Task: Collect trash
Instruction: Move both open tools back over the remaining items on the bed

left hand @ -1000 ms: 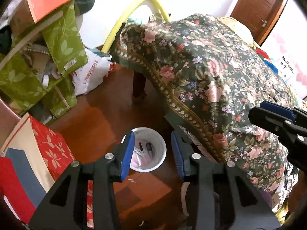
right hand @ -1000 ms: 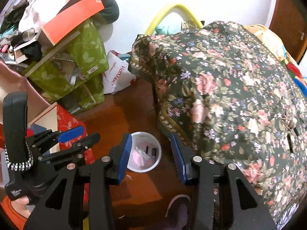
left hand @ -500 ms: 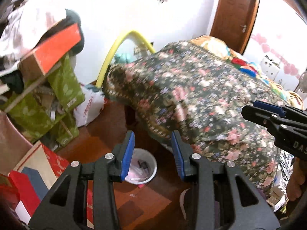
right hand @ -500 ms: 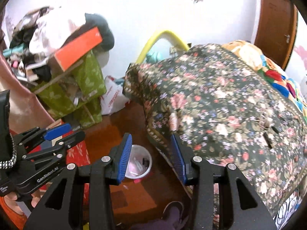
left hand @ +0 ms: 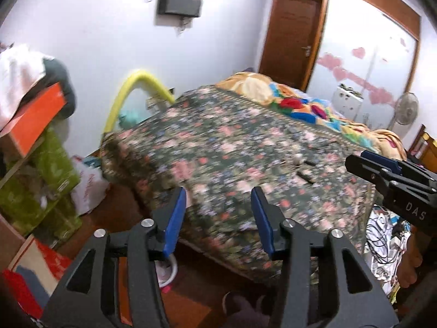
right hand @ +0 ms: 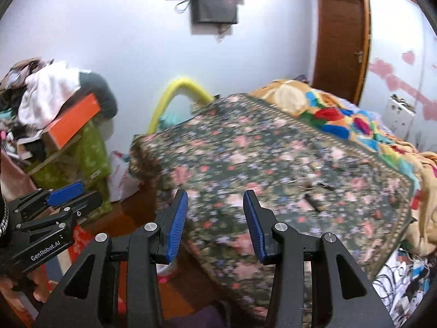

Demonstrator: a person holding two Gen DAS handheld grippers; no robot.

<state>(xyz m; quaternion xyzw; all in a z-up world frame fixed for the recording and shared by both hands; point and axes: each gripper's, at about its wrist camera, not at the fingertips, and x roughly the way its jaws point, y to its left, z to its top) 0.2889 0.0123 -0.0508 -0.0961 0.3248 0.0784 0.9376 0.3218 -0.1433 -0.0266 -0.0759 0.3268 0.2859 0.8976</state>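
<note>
Left gripper (left hand: 218, 213) spread wide, empty, above floral bedspread (left hand: 245, 158). Right gripper (right hand: 215, 216) likewise spread, empty. White trash bucket (left hand: 170, 270) on floor beside bed corner. Small dark scraps (right hand: 314, 202) on bedspread.

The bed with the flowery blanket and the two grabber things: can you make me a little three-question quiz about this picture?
1. True or false: the left gripper is holding a piece of trash between its fingers.
2. Multiple choice: where do the small dark bits of trash lie? A) on the flowery blanket B) on the orange box C) on the door
3. Fill in: the white bin stands on the floor beside the ____.

Key: 1. false, both the left and the right gripper are open and empty. 2. A. 3. bed.
</note>
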